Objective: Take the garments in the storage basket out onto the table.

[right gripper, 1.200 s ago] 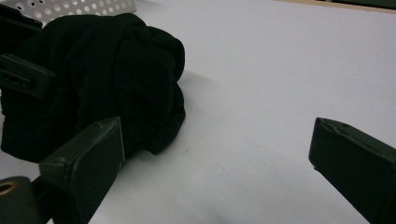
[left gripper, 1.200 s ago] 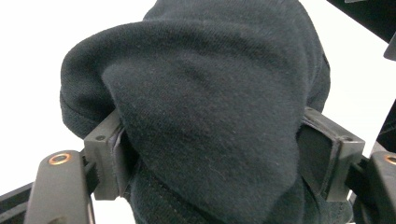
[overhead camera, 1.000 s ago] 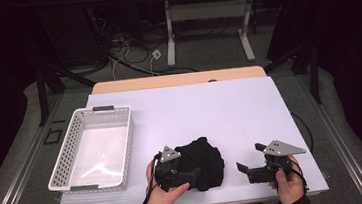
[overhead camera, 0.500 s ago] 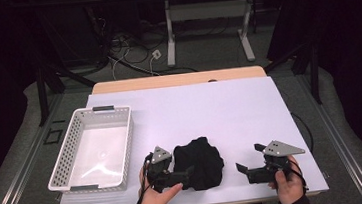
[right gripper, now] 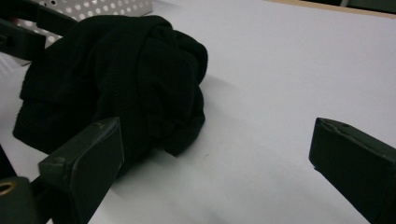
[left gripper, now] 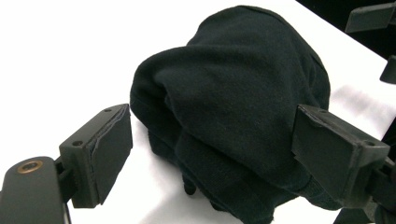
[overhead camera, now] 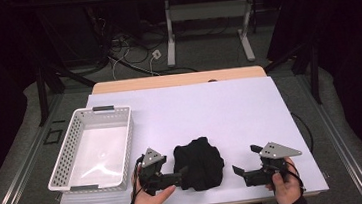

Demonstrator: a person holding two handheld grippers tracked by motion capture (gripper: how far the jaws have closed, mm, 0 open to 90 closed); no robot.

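Left gripper view has the left gripper [left gripper: 210, 154] with its 2 jaws spread wide, and the crumpled black cloth [left gripper: 233, 98] bulges between and just beyond the pads; the right-hand pad sits against the cloth's side, while the left-hand one stands clear of it. From the high view, the right gripper [overhead camera: 241, 172] sits apart from the cloth, jaws parted and empty, pointing toward it. A white perforated basket [overhead camera: 123, 147] stands beyond the left gripper, away from the cloth, on the white table [overhead camera: 230, 107].
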